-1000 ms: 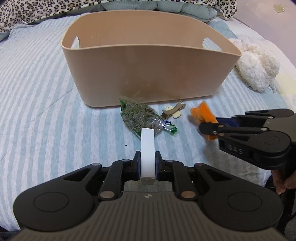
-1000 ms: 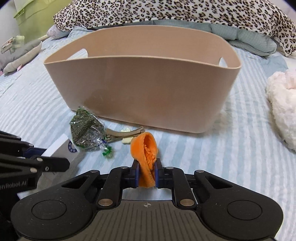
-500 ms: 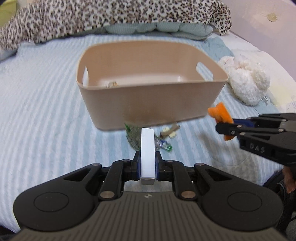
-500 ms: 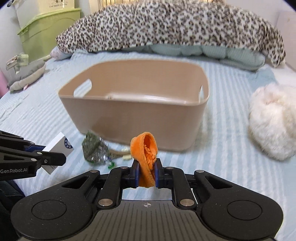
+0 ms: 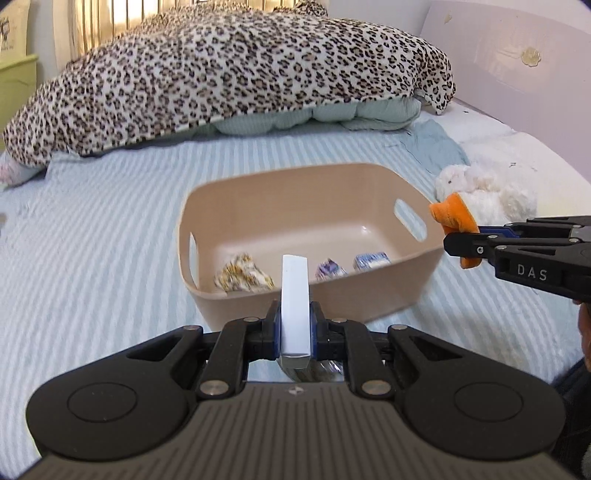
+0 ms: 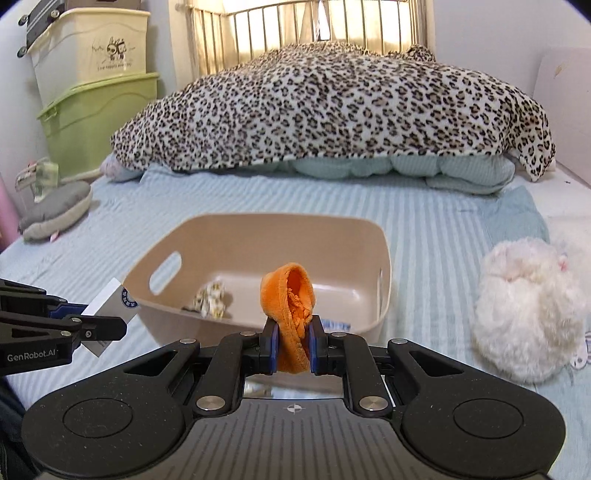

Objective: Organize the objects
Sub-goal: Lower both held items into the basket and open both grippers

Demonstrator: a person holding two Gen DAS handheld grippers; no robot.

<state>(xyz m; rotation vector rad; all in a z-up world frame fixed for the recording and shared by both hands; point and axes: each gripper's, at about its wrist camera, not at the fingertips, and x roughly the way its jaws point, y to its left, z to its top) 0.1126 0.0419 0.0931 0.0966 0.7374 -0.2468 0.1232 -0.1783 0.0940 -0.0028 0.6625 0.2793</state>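
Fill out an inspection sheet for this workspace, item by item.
Surface: bed with striped blue sheet.
Job's things: beige bin holding a few small packets; white box; orange cloth.
Clutter: white plush toy, grey cushion.
Grippers: left gripper shut on the white box; right gripper shut on the orange cloth.
Cables: nothing seen.
Surroundings: leopard blanket, stacked storage boxes, bed rails.
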